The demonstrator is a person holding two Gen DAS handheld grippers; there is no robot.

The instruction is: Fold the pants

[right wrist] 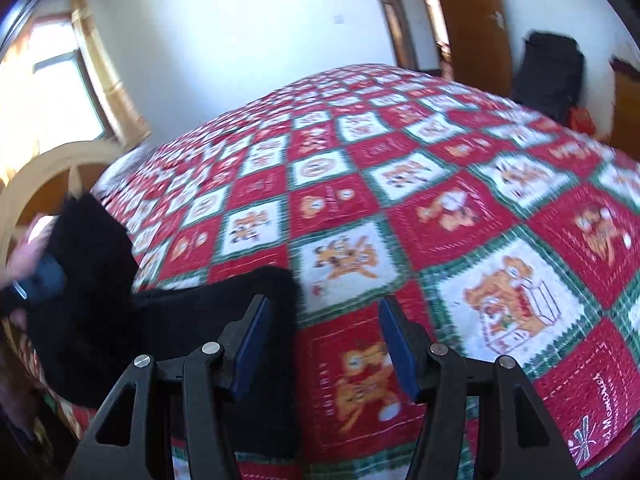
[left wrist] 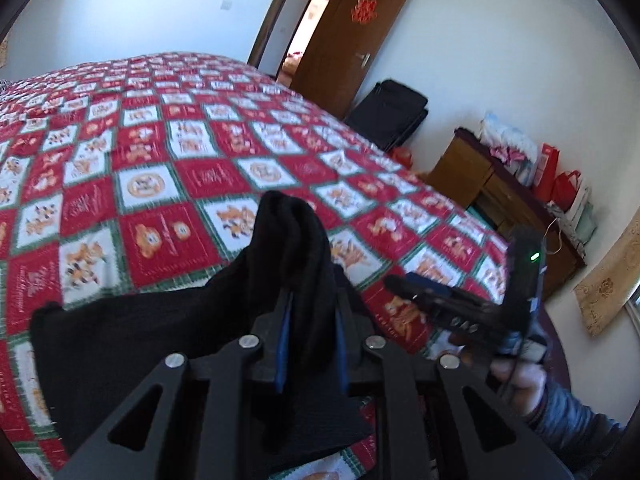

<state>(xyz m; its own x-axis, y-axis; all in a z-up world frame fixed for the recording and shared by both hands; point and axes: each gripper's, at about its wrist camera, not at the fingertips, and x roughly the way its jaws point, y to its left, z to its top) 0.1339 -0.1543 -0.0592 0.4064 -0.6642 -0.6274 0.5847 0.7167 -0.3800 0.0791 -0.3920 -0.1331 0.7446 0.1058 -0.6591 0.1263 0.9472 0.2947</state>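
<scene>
One of my two tools has a hold so far: my left gripper (left wrist: 310, 300) is pinched tight on a bunched edge of the black pants (left wrist: 132, 344), which stands up in a peak between the blue pads while the rest drapes down onto the red patchwork quilt (left wrist: 168, 184) near the bed's close edge. I judge the fold barely begun, or at most half made; the cloth looks doubled under my left tool, but blur keeps me from counting layers, and squaring the edges and smoothing remain. My left view also shows the right gripper (left wrist: 404, 284) off to the side over the quilt, held in my hand (left wrist: 516, 384), plus the open door (left wrist: 360, 40) and a wooden cabinet (left wrist: 492, 188). My right view alone shows that gripper's (right wrist: 324, 340) jaws spread wide with nothing between them, only quilt (right wrist: 460, 208) below, the pants (right wrist: 180, 320) lying just left of its left finger, and a bright window (right wrist: 56, 92) beyond.
</scene>
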